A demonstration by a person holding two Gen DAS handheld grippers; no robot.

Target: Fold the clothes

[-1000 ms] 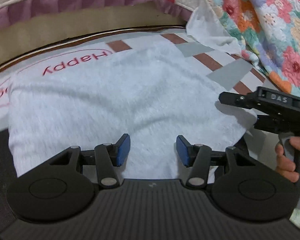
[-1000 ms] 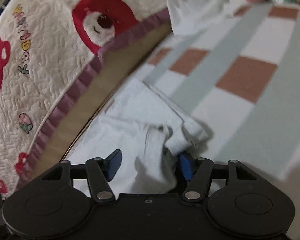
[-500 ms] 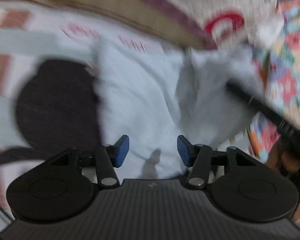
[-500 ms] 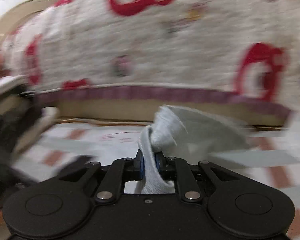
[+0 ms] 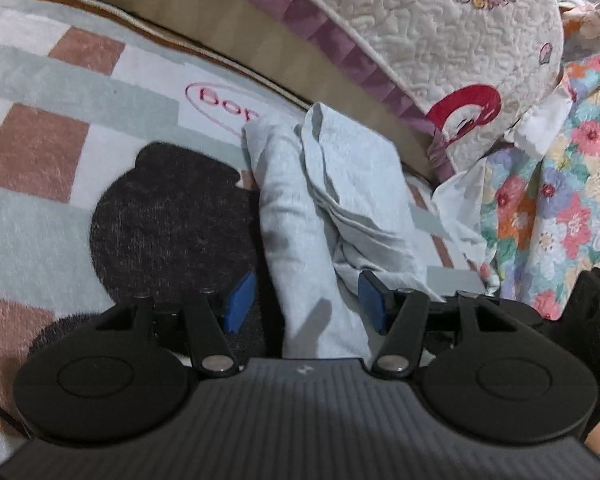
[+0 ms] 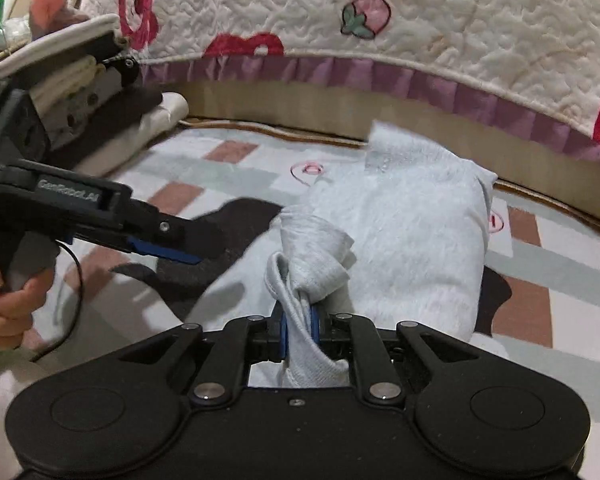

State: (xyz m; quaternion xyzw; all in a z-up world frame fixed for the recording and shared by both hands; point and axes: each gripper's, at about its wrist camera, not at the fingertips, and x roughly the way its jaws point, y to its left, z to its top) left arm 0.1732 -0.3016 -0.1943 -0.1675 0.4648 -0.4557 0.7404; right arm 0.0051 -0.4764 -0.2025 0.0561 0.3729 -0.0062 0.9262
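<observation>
My right claw (image 6: 298, 330) is clamped narrow on a bunched edge of the pale grey garment (image 6: 412, 236), which rises from the pads toward 12 o'clock in its own view. My left claw (image 5: 306, 304) stands half open, pads clear of the cloth, with a fold of the same garment lying loose between them. The garment's bulk sits on the checked blanket (image 6: 572, 280), partly over its dark bear motif (image 5: 172, 220).

Risk: the grip takes a wad, not a clean hem; pulling could drag the whole piece or let layers slip and skew the fold.

Room: open blanket at 9 o'clock in the left view; quilted cover (image 6: 420, 40) and wooden edge (image 6: 300, 108) close off 12 o'clock; floral fabric (image 5: 572, 200) crowds 3 o'clock.
</observation>
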